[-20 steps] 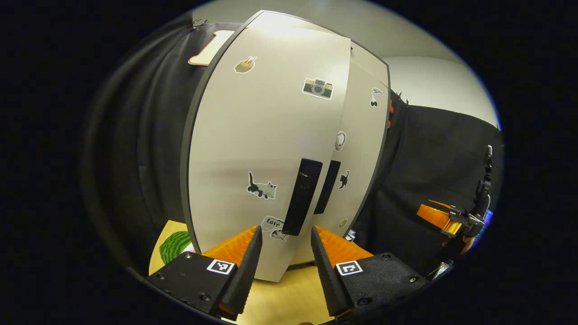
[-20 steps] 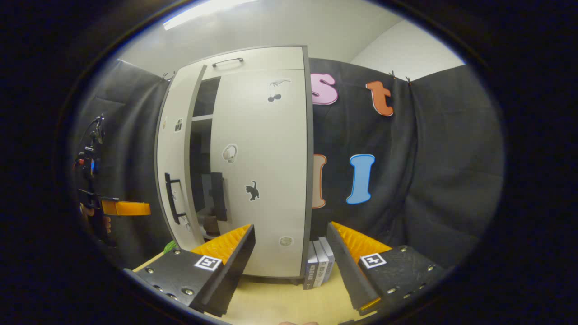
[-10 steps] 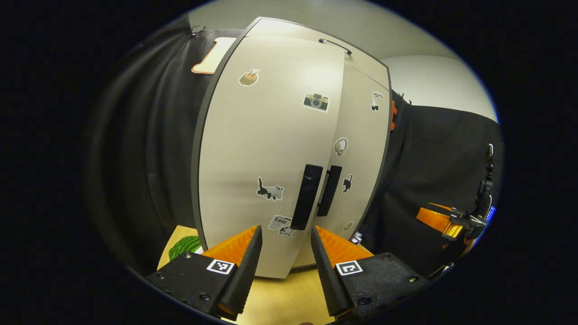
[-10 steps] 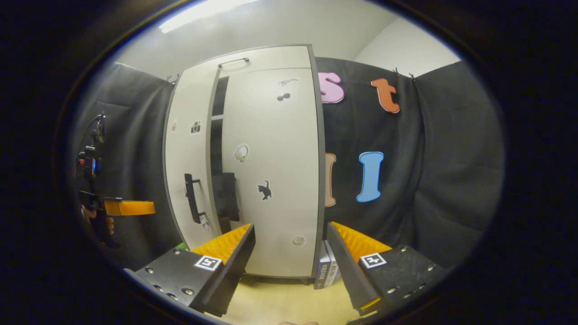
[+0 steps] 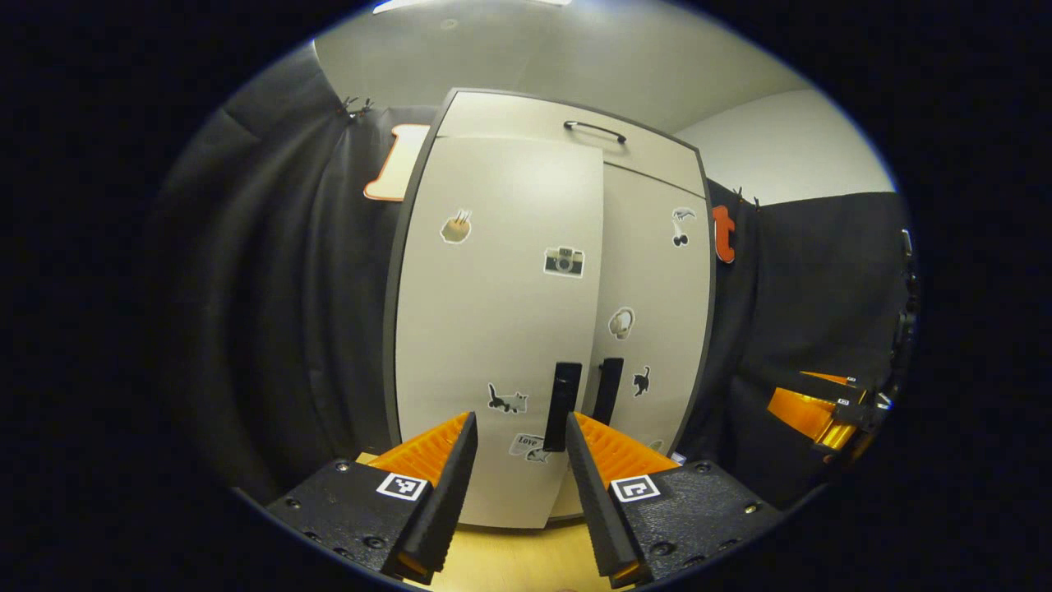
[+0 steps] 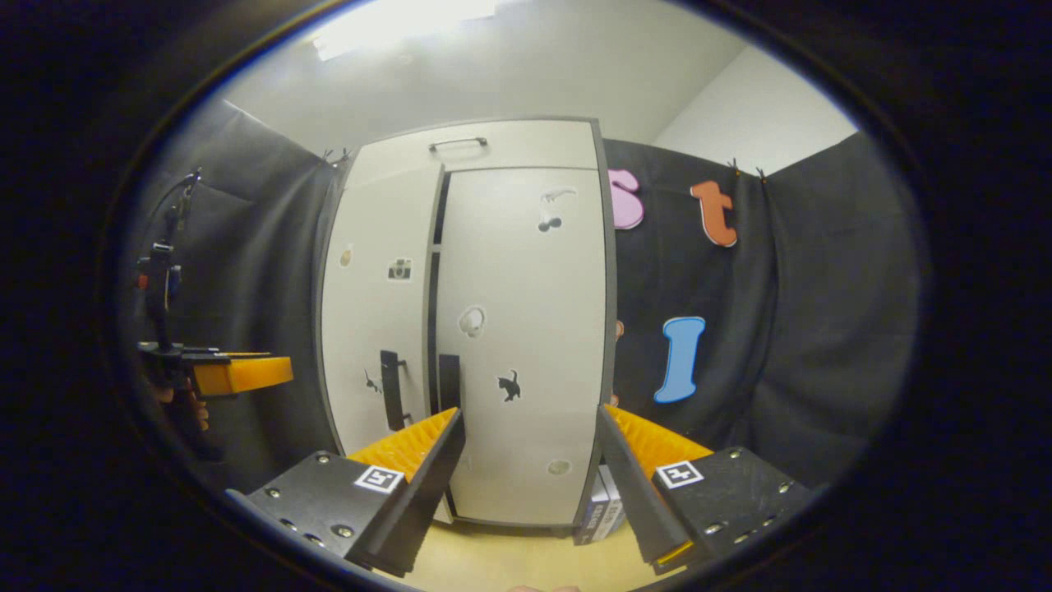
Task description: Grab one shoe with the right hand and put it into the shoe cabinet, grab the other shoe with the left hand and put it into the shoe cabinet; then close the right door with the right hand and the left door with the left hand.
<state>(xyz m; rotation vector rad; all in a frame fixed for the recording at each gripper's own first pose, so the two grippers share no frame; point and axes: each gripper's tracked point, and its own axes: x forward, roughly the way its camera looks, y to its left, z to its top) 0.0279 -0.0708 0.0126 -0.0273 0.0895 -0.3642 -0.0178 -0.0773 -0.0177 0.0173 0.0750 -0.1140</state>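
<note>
Doors both look nearly shut; left door (image 5: 497, 329) at 12 o'clock, thin dark seam beside right door (image 6: 522, 329). Stiff, light panels on hinges, I judge; push near handle (image 5: 562, 407). Left gripper (image 5: 516, 469) and right gripper (image 6: 530, 460) gape, empty.

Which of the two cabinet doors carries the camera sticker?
The left door, with the camera sticker high near its inner edge. The right door carries a black cat sticker instead.
</note>
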